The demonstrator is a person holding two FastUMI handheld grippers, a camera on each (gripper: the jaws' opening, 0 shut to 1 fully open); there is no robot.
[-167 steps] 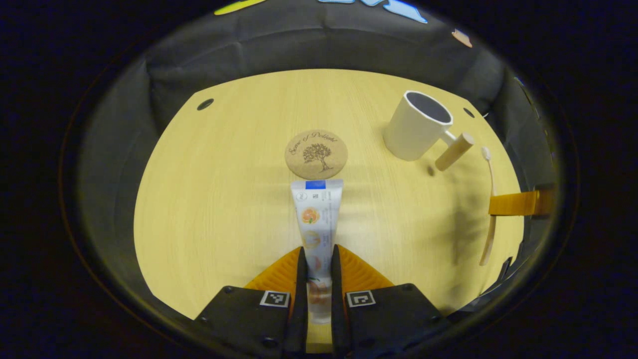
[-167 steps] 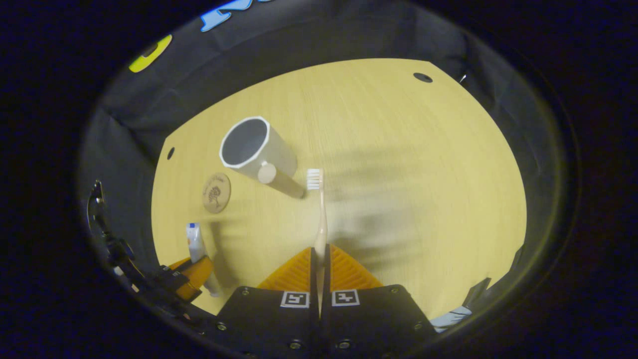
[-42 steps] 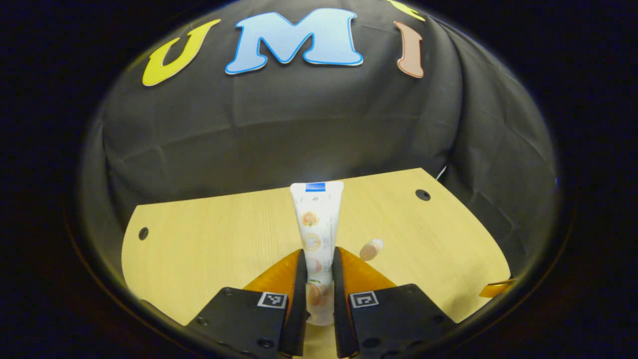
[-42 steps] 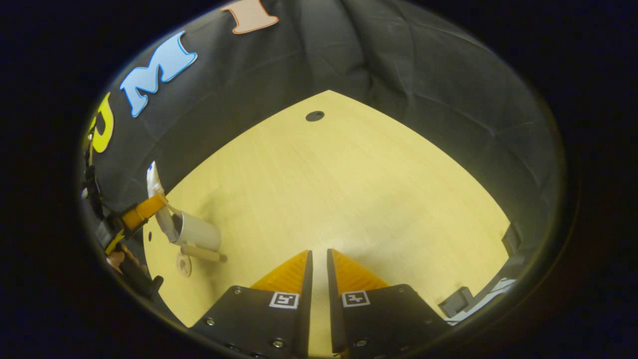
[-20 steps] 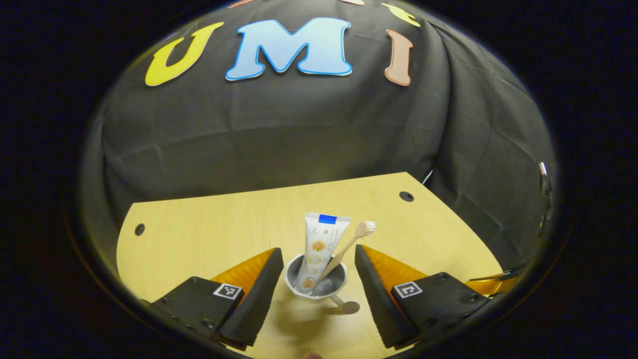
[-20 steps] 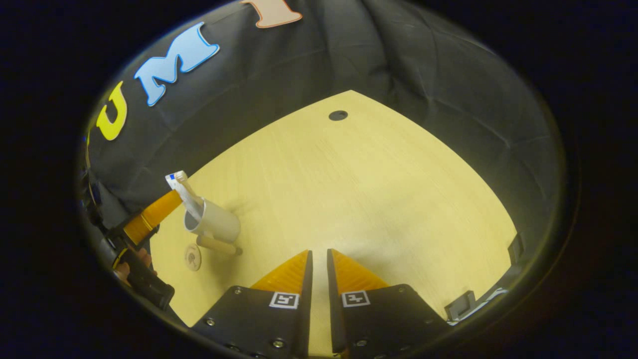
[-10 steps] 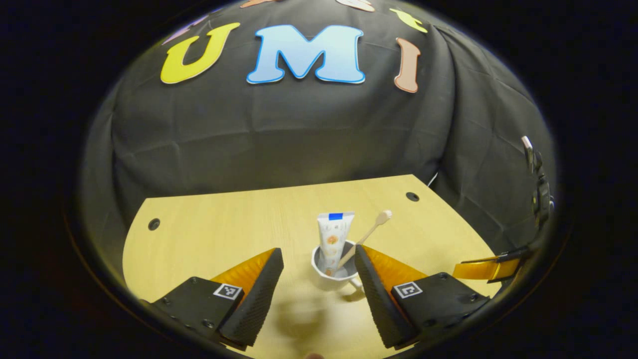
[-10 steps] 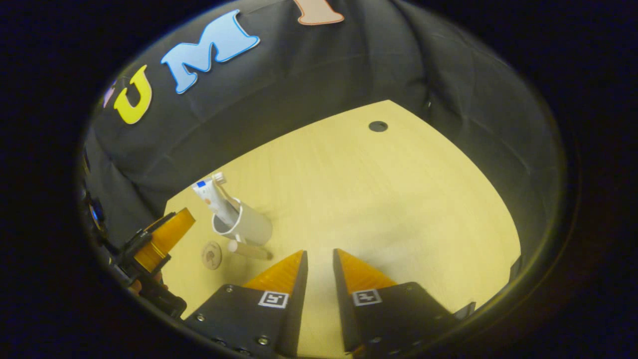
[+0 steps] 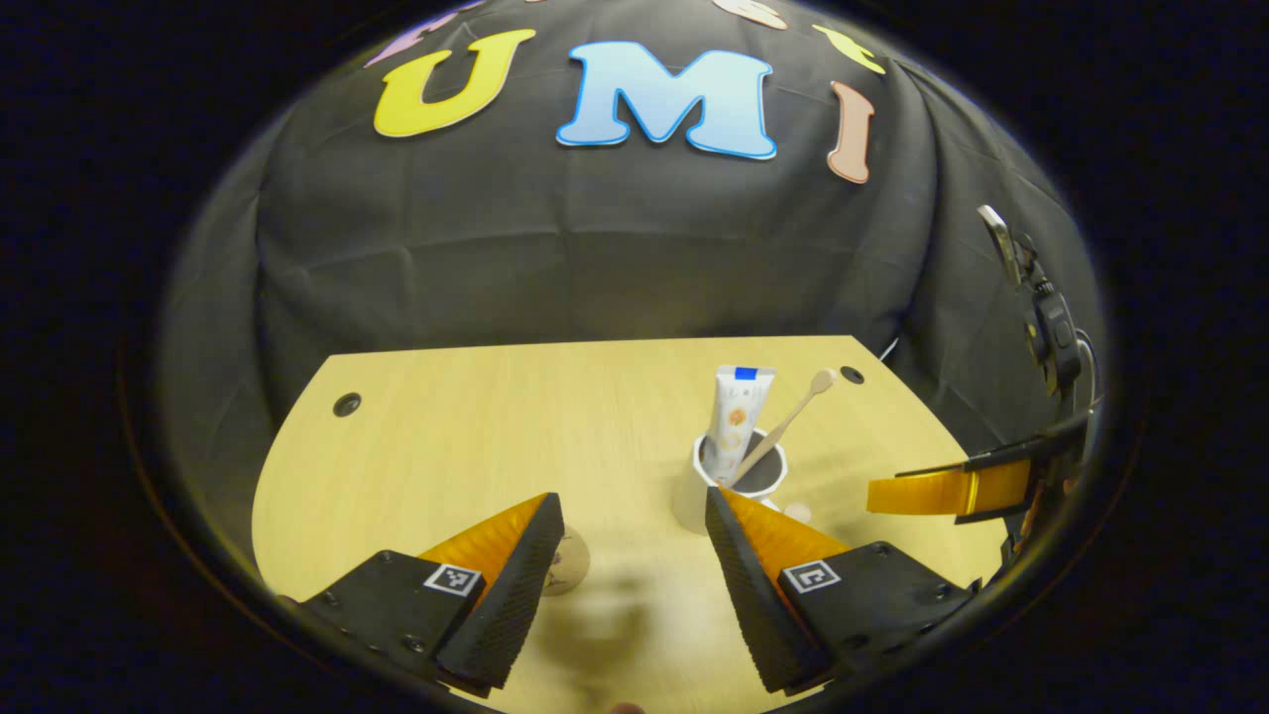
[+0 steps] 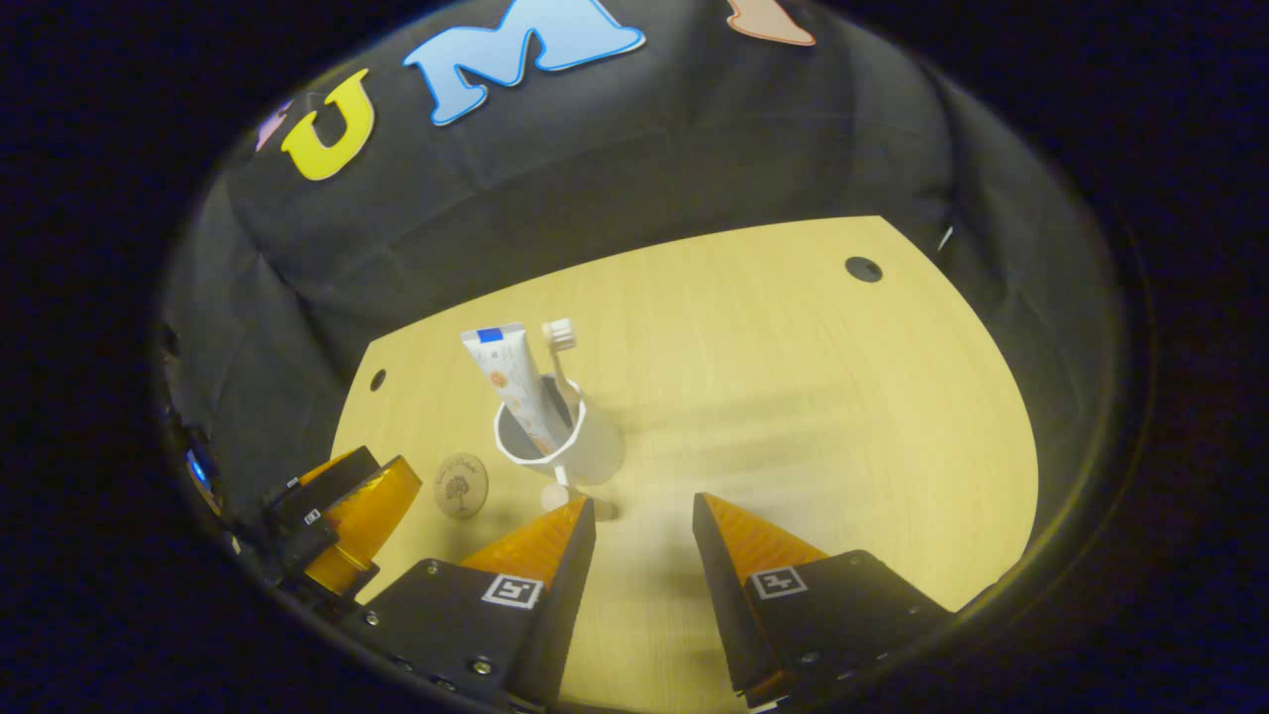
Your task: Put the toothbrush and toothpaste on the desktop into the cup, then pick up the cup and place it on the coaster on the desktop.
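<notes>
So the cup [image 10: 580, 446] is standing upright on the desktop [image 10: 793, 377] with the toothpaste [image 10: 516, 382] and toothbrush [image 10: 561, 347] both poking out of it, leaning a bit. Coaster [image 10: 461, 484] sits bare just beside the cup, not touching. Right gripper [image 10: 639, 535] has its fingers parted, holding nothing, cup handle near its left fingertip. Left gripper [image 9: 630, 535] is spread wide and empty too, cup just past its right finger.
</notes>
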